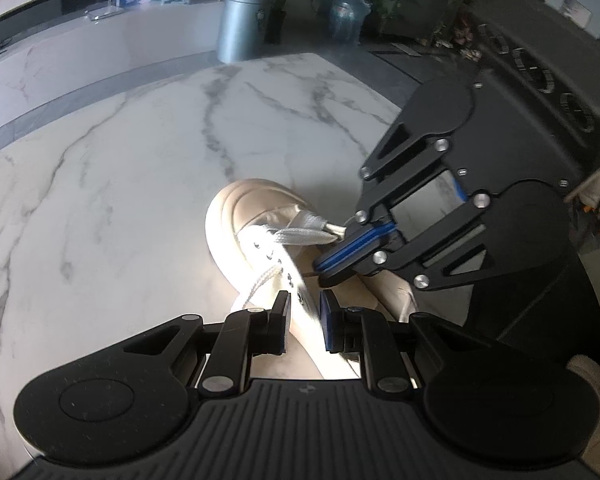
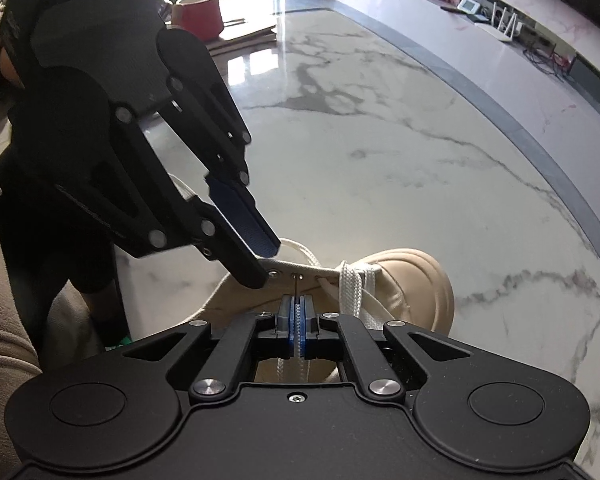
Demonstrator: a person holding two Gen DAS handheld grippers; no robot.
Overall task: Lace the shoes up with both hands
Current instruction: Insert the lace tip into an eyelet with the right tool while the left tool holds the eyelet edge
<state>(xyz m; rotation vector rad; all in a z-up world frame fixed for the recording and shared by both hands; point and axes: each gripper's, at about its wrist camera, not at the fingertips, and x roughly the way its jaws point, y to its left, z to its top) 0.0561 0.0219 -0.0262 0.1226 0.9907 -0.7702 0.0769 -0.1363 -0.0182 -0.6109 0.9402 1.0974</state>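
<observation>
A beige shoe (image 1: pixel 252 216) is sitting on the marble counter (image 1: pixel 100 200). The left gripper (image 1: pixel 304 320) is pinching its eyelet flap; the right gripper (image 2: pixel 299 322) is clamping the white lace (image 2: pixel 298 336), likely readying to thread the next eyelet.

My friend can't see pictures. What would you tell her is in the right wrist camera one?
The right claw is shut on a white shoelace above a beige shoe on a marble table. The left claw reaches in beside the shoe's eyelet strip.
</observation>
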